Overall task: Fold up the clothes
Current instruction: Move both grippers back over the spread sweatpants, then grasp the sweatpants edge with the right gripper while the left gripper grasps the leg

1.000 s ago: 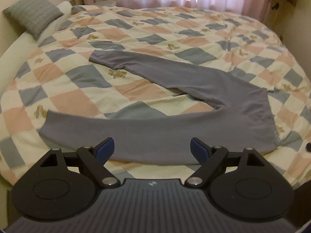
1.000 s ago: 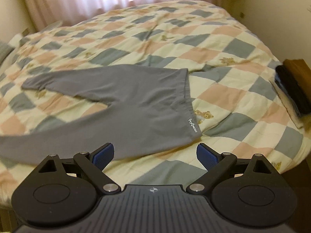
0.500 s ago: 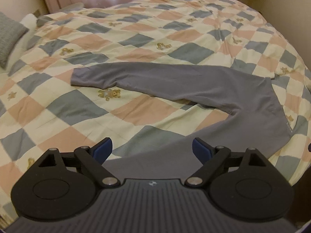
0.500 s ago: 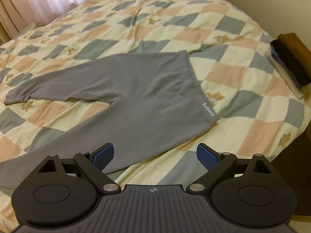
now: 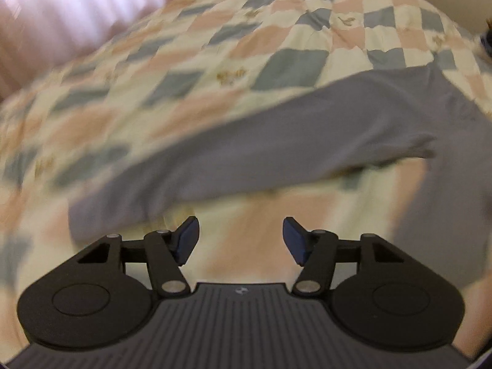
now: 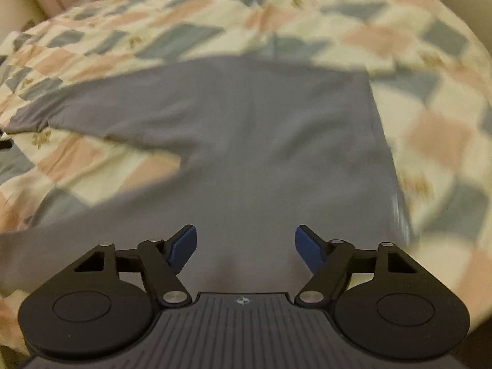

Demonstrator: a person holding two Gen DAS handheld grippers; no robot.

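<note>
Grey trousers (image 6: 261, 141) lie spread flat on a checked quilt (image 6: 430, 129), legs apart and pointing left. In the left wrist view the far leg (image 5: 246, 153) runs across the frame, its cuff at lower left. My left gripper (image 5: 240, 238) hovers open just short of that leg, over bare quilt (image 5: 153, 98) between the legs, nothing between its blue pads. My right gripper (image 6: 244, 246) is open low over the seat of the trousers, near the waistband edge (image 6: 384, 153) on the right. Both views are motion-blurred.
The quilt covers a large bed and drops away at the right edge. Pink curtains (image 5: 61, 6) hang behind the bed. A pale wall shows at the top right of the right wrist view.
Both grippers have dropped and moved in close to the trousers. The left one has swung toward the far leg; the right one now sits over the seat. Both stay open.
</note>
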